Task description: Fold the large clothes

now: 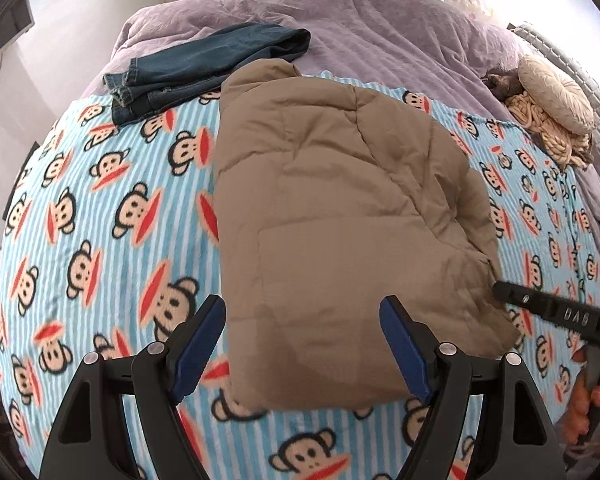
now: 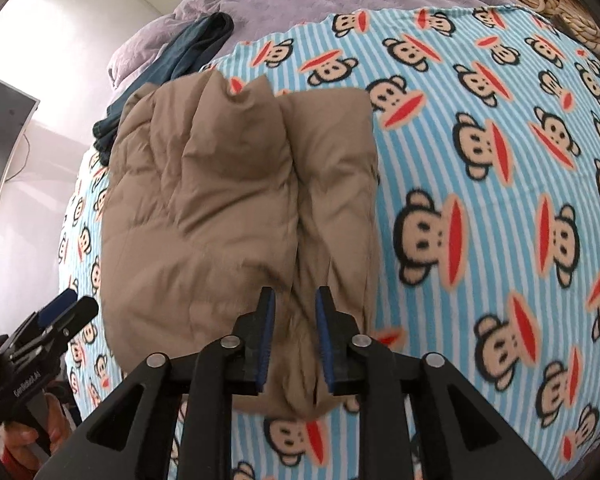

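Folded tan jacket (image 1: 340, 208) lies on monkey-print blanket (image 1: 100, 200).
Left gripper (image 1: 304, 344) wide open, empty; right gripper (image 2: 295, 344) narrowly open, grips nothing.

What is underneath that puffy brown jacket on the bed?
The brown jacket lies on the monkey-print blanket, which shows all around it. Whatever lies directly beneath the jacket is covered.
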A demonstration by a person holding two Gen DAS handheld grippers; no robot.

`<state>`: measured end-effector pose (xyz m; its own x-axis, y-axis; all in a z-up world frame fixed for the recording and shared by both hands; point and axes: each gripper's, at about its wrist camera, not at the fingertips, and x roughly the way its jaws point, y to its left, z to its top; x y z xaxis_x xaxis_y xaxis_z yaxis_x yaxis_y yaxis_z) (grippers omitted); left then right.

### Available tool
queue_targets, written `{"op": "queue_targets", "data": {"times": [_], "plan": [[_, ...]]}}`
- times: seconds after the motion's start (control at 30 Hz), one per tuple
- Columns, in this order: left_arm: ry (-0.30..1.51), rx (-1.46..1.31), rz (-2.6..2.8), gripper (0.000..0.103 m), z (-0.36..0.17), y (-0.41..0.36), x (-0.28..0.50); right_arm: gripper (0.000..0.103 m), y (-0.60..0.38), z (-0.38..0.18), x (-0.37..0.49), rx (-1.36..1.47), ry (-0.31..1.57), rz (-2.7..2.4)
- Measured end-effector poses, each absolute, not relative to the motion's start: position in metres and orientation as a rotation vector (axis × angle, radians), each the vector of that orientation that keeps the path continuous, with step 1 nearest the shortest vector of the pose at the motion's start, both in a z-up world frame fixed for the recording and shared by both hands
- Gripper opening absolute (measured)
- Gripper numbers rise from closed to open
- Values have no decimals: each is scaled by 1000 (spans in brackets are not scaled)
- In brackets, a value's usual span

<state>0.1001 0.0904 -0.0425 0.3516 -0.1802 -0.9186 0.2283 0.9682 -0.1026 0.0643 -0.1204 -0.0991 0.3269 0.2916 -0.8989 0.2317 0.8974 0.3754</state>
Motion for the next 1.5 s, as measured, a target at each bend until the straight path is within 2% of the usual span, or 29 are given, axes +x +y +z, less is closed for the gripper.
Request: {"op": "queue_targets", "data": {"times": [0.07,0.17,0.4,0.53,0.6,0.73,0.77,0.8,1.5], "plan": [[1179,44,-256,80,-39,92,93,30,-115,-99,57,479,1266,42],[1167,61,-234,103,-34,93,82,38,-106,-97,45,460,1287,44],[1179,69,-221,103,-23,96,58,62,-92,-83,23,417,1297,55],[1159,85,-179,103,-16,102,46,70,-86,-77,12,410,1305,59],[1124,100,-154,103,-9,104,38,79,-83,-72,7,397,1305,61],[1099,129,-120,103,0,107,28,80,-78,-62,-1,349,1290,47],[1103,112,-128,103,2,109,26,82,-76,-58,-3,332,1283,40],[1112,98,-132,103,3,111,25,91,-75,-55,-5,319,1274,36],[1061,86,-68,103,51,115,3,92,-70,14,-28,203,1099,-91]]}}
